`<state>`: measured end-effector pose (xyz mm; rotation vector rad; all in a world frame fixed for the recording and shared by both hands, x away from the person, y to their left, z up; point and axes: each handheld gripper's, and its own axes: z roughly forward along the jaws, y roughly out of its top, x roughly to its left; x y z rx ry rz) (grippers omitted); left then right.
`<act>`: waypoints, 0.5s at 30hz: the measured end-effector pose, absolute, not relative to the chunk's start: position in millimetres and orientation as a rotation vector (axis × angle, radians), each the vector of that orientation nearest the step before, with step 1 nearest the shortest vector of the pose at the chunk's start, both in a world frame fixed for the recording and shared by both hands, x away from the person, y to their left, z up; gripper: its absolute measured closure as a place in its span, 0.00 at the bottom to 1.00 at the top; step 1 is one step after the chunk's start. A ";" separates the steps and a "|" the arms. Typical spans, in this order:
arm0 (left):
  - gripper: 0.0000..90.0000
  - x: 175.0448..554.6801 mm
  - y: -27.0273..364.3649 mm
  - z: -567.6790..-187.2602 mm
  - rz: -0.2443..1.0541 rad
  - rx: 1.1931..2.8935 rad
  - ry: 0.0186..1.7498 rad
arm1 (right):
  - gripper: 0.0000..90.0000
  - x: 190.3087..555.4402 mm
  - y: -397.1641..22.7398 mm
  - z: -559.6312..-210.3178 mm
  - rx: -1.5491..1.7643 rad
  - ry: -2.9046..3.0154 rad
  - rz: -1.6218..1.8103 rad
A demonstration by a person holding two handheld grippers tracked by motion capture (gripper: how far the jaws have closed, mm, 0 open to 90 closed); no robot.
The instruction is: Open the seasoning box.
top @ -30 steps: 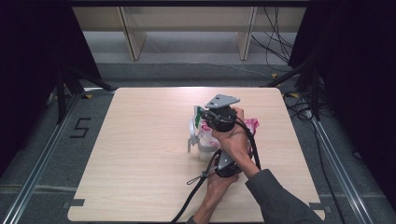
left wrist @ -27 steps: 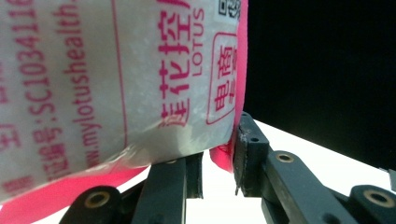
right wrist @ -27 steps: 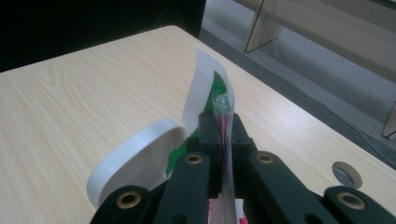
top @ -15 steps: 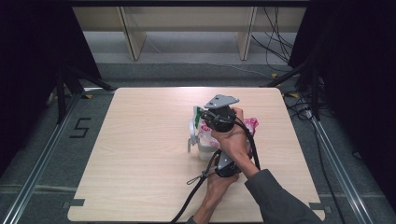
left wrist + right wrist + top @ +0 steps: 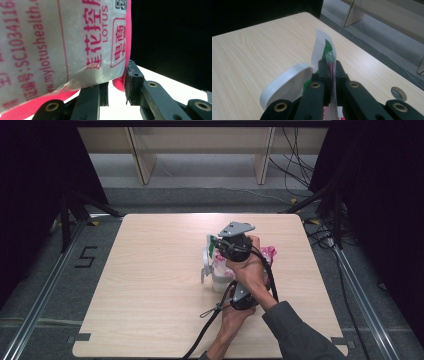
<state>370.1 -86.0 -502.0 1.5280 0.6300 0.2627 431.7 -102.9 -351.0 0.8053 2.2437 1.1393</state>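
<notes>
While my right gripper pinches the packet's top edge beside the white lid, my left gripper clamps its pink seam.

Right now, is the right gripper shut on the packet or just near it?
Shut. In the right gripper view the right gripper has both jaws pressed flat against the thin packet edge.

In the left gripper view the printed bag runs off the top and left edges. From above, the hands hide most of the bag, and its print is too small to read.
</notes>
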 end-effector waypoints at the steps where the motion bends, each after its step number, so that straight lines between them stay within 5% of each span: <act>1: 0.83 370.1 -84.5 -500.8 0.255 1.541 0.628 | 0.99 431.6 -102.3 -351.3 0.808 2.239 1.138; 15: 0.83 370.8 -83.1 -501.1 0.283 1.577 0.605 | 0.99 431.5 -104.7 -349.4 0.812 2.242 1.157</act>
